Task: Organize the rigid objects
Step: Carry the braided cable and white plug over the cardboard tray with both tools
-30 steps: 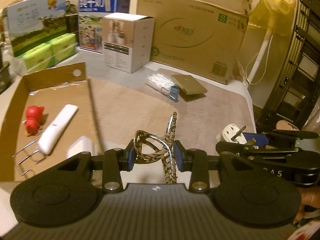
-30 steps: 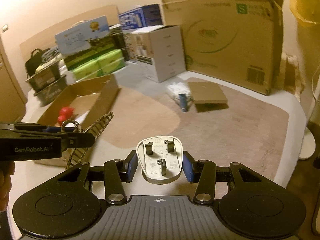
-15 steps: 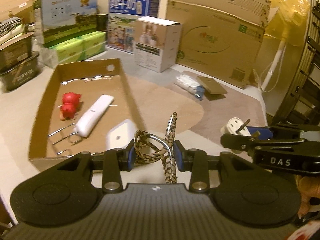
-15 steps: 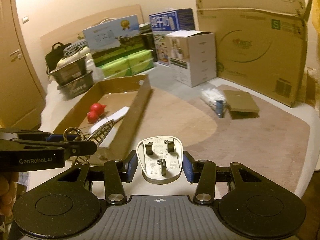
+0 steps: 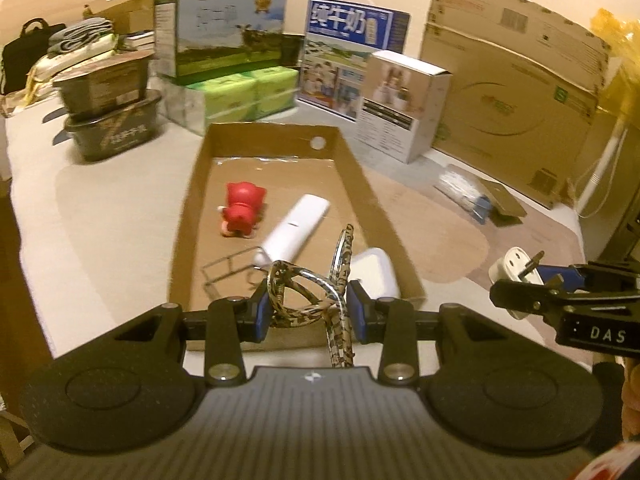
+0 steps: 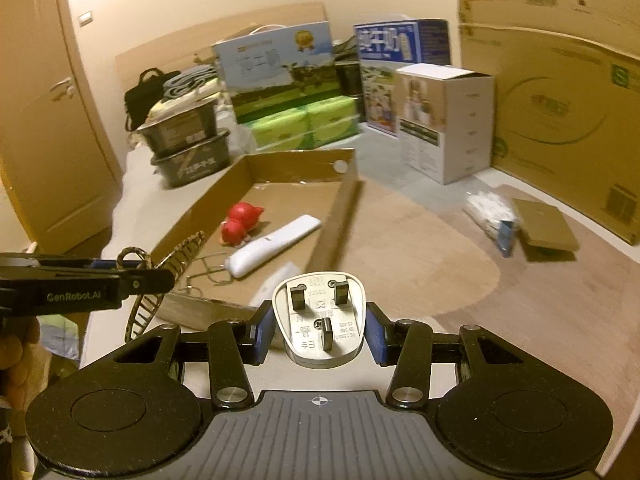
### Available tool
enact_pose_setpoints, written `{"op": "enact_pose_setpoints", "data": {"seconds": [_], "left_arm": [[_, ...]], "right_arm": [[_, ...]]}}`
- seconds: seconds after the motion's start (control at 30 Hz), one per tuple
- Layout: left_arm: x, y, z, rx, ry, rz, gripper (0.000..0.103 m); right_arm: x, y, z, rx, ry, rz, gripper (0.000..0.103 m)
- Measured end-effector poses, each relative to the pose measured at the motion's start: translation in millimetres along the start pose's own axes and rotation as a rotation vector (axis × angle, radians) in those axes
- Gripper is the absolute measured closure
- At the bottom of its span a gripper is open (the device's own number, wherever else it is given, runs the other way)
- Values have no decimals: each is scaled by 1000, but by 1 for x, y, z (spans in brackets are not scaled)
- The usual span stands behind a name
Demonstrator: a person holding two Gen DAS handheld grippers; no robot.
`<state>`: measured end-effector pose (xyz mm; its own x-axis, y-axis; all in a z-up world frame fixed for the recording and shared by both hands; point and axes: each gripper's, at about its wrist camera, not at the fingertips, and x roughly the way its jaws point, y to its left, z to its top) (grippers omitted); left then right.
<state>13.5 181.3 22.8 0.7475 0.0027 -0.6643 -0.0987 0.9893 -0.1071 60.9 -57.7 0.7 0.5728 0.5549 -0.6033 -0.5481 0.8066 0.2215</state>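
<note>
I have the glasses (image 5: 310, 294) pinched in my left gripper (image 5: 308, 311), low in the centre of the left wrist view; the blue pads press on the folded tortoiseshell frame from both sides, jaws only a little apart. One temple arm sticks up, another hangs down past the pads.

My right gripper (image 6: 319, 330) is closed on the plug (image 6: 320, 320), white, three pins facing the camera, low centre of the right wrist view. Its jaws are narrowly spread too, pads against the plug's sides. In the left wrist view that same gripper shows at the right edge with the plug at its tip.

Just beyond the glasses, mid-frame, lies the tray (image 5: 188, 216), an open cardboard box. In it: a red toy (image 5: 242, 210) toward the far end, a white remote (image 5: 294, 228) lying diagonally beside it, a wire piece (image 5: 226, 270) at the near left, and a white case (image 5: 374, 272) in the near right corner.

Right of the tray, on the brown mat (image 5: 440, 240), a clear packet (image 5: 460, 188) sits against a flat card (image 5: 502, 200).

Along the top stand boxes: a white box (image 5: 404, 104), a big carton (image 5: 508, 92) upper right, and green packs (image 5: 248, 94) upper centre. Dark tubs (image 5: 110, 120) are stacked at upper left.
</note>
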Motion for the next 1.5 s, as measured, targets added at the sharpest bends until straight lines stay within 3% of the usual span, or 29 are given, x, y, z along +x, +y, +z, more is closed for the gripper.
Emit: {"op": "enact_pose_setpoints", "data": {"seconds": [0.43,0.73,1.5], "left_arm": [[12,27,18,-19,-11,22,68],[35,39,52,-19,-22,14,68],[174,78,144,76,22,11,68]], "right_arm": [[34,21,13,-45,29,33,56],[72,23,44,-77,26,47,56],[219,-12,133,-158,66,36,56]]}}
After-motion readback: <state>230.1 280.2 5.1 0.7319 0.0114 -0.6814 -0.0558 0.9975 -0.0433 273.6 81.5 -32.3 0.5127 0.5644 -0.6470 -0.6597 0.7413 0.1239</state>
